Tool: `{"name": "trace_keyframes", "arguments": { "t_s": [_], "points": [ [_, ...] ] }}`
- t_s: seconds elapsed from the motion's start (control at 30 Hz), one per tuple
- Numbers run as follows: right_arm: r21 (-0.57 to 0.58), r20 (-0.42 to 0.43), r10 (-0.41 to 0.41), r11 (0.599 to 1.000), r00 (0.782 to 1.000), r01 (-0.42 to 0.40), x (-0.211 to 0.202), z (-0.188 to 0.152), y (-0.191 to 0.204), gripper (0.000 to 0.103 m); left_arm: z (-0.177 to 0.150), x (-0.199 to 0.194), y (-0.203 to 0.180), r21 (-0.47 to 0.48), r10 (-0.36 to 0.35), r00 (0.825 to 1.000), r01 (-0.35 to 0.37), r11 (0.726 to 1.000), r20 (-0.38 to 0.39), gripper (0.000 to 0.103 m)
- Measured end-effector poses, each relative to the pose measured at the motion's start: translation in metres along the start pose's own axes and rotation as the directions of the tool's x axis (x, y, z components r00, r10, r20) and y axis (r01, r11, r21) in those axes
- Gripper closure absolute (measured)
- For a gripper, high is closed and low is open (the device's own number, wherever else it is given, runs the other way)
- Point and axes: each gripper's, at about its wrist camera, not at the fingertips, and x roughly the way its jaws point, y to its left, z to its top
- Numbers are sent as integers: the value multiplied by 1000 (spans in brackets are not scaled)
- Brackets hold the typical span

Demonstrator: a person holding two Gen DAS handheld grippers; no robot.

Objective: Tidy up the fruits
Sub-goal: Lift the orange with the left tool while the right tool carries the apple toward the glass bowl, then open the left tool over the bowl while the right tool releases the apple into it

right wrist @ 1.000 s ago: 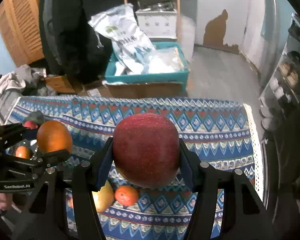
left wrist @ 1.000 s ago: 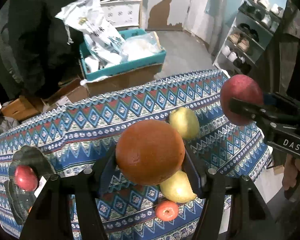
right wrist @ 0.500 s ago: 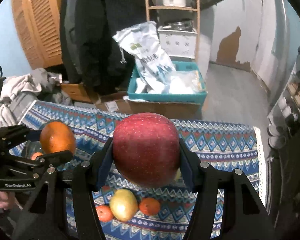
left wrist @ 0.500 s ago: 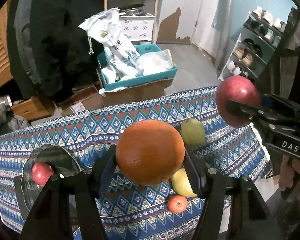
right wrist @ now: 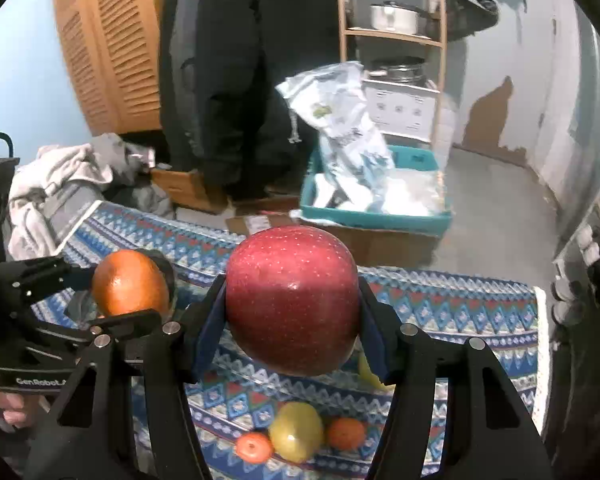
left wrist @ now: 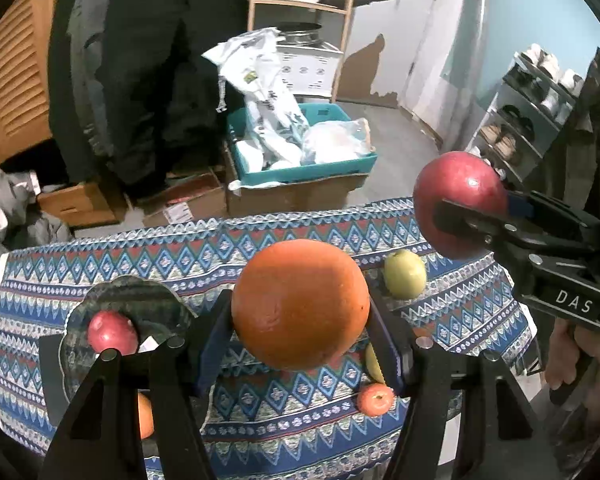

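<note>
Fruit in both grips, held above the patterned tablecloth point(left wrist: 260, 240): left gripper point(left wrist: 300, 308) pinches an orange point(left wrist: 300, 304) and right gripper point(right wrist: 292, 300) a red apple point(right wrist: 292, 300), each clamped across its widest part. We judge both firm, round and smooth, apt to roll. Between us and the glass plate point(left wrist: 156, 300) carrying a small apple point(left wrist: 112, 332) lie pears point(left wrist: 404, 274) and small tangerines point(left wrist: 374, 398).

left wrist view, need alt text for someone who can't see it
The left gripper holds an orange above a patterned tablecloth. At right, the right gripper holds a red apple. A smaller apple lies on a dark plate.
</note>
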Motion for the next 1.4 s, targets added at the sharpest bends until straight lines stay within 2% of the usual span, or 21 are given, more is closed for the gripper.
{"name": "trace_keyframes", "arguments": {
  "t_s": [0.5, 0.87, 1.2, 1.4],
  "points": [
    [-99, -38, 86, 991, 996, -89, 38, 22, 76, 43, -18, -20, 75, -128, 55, 998, -52, 990, 26, 37],
    [-133, -90, 150, 978, 985, -161, 71, 31, 126, 43, -37, -31, 129, -220, 103, 994, -96, 971, 22, 37],
    [-149, -186, 187, 965, 965, -216, 121, 23, 166, 43, -65, -13, 185, -316, 139, 989, -148, 937, -51, 37],
    [-134, -264, 199, 961, 944, -240, 155, 5, 181, 43, -82, 3, 208, -357, 147, 983, -176, 917, -106, 37]
  ]
}}
